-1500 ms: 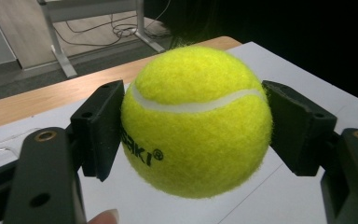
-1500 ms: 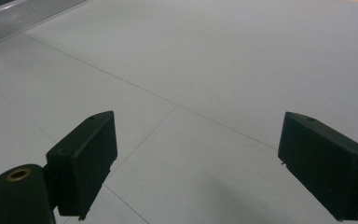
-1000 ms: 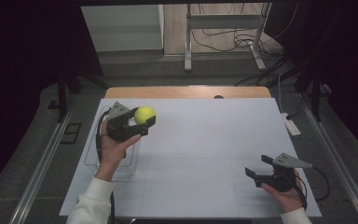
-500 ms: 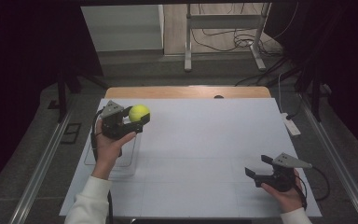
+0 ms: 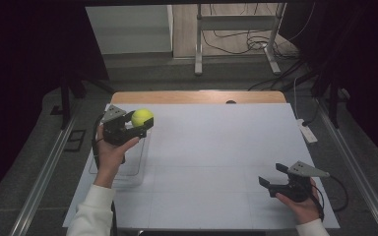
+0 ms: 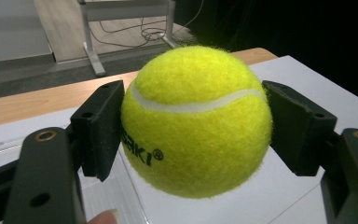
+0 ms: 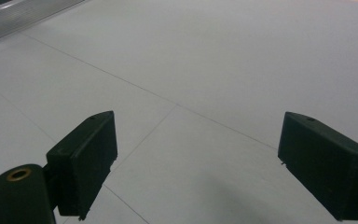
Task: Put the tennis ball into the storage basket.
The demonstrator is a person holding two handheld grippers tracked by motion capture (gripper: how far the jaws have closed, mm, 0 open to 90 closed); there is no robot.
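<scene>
The left hand-held gripper (image 5: 139, 127) clasped a yellow tennis ball (image 5: 141, 117) above the table (image 5: 216, 147). The right hand-held gripper (image 5: 273, 175) hung spread wide, holding nothing, near the table's front right corner

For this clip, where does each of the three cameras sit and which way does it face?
High view: above the person's side, facing forward and down at the table; shows both forearms, left gripper, right gripper.
Left gripper view: rides the left gripper, looks along its jaws at the ball; a fingertip shows.
Right gripper view: rides the right gripper, looks down at bare table between open jaws.
Shared: ball in high and left gripper views.
</scene>
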